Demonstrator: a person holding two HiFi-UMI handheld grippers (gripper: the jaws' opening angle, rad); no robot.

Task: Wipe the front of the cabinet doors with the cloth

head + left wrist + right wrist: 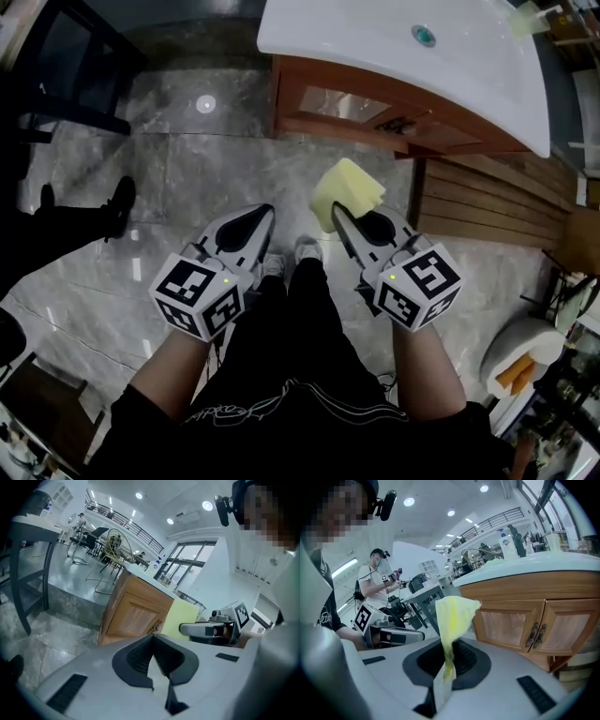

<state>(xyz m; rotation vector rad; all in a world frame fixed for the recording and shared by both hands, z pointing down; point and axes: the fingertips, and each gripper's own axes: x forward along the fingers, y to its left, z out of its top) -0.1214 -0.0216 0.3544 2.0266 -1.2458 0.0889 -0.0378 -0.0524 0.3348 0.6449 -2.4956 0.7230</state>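
While the cloth [347, 187] stands up out of the right claw [336, 210], clenched on its lower edge, the doors [512, 626] lie ahead of that claw at about one o'clock in the head view, well apart from it. The cabinet [412, 127] front runs roughly from ten o'clock to four o'clock there, so I judge a wipe would travel along that line, with the cloth's broad face turned toward the wood. The right claw is the nearer one. The left claw [266, 214] sits at its nine o'clock, jaws pressed together on nothing, aimed at the cabinet's left corner.

The cloth is pale yellow, thin and soft, pinched to a narrow stem at the jaws and fanning wider above. The doors are warm brown wood with recessed, lighter panels and small dark handles [536, 633] where the two meet. A smooth white top [394, 56] overhangs them. The floor [187, 178] is glossy grey stone with veining.
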